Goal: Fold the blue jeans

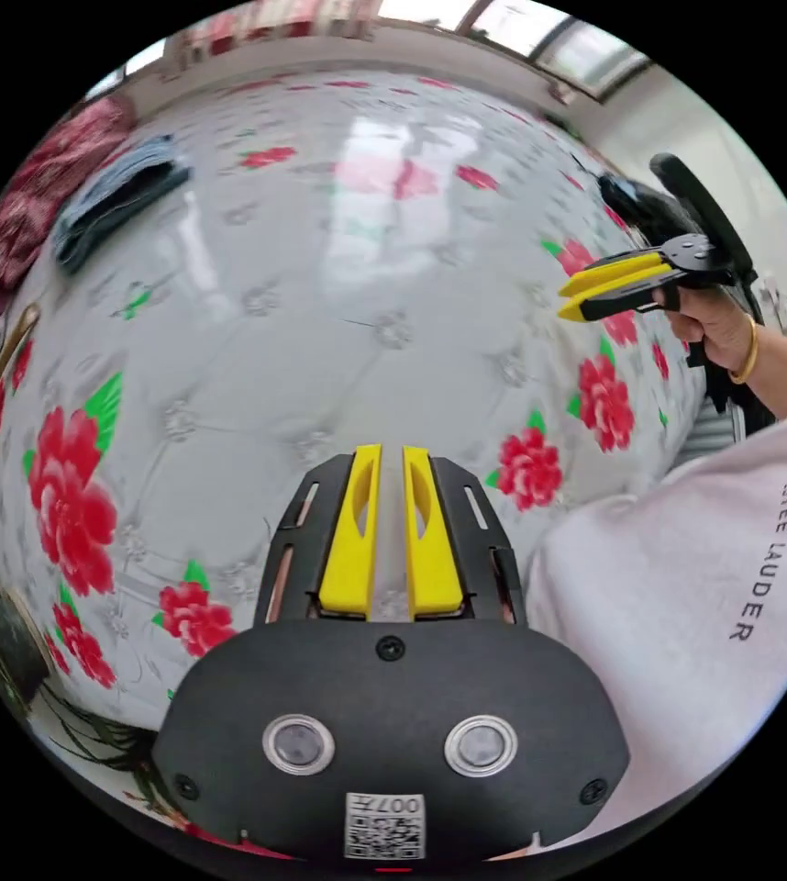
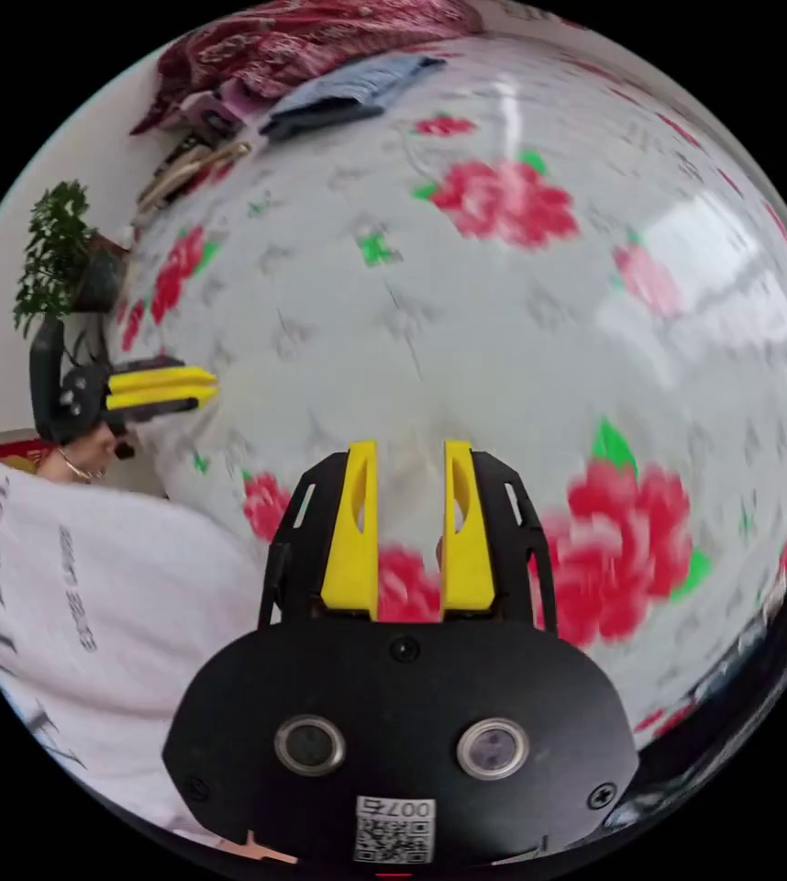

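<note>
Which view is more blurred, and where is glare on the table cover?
The right gripper view is more blurred, its red flowers smeared; the left gripper view is sharper. Window glare lies on the glossy table cover at the far side there, and at the right in the right gripper view.

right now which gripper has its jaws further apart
The right gripper: a clear gap shows between its yellow jaws. The left gripper has only a narrow slit.

I'm getting bright daylight from the windows (image 1: 522, 32), white glare streaking the glossy floral tablecloth (image 1: 320, 303), heavy fisheye bending at both rims, and motion blur smearing the red flowers (image 2: 627, 541) in the right gripper view.
</note>
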Action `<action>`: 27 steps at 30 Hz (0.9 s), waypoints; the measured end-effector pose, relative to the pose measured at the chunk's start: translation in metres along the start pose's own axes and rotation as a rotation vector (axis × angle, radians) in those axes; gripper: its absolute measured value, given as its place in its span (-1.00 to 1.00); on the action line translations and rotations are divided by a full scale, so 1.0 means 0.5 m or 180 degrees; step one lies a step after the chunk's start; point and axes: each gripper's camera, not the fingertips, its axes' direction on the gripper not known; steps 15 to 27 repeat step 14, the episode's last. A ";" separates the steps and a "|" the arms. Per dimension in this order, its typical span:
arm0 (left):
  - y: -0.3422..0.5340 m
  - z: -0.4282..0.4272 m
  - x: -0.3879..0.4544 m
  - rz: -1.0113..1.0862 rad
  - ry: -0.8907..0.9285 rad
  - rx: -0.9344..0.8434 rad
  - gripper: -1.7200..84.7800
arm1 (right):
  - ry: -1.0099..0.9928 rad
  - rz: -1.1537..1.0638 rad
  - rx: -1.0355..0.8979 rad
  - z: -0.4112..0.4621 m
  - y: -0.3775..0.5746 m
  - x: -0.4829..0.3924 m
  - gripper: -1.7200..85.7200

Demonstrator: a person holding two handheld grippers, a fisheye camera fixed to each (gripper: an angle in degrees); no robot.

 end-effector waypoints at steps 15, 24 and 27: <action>-0.083 0.128 0.355 0.1262 -0.0625 -0.0837 -0.86 | 0.0534 0.0340 0.0141 -0.010 0.464 -0.022 -0.69; -0.083 0.128 0.355 0.1262 -0.0625 -0.0837 -0.86 | 0.0534 0.0340 0.0141 -0.010 0.464 -0.022 -0.69; -0.083 0.128 0.355 0.1262 -0.0625 -0.0837 -0.86 | 0.0534 0.0340 0.0141 -0.010 0.464 -0.022 -0.69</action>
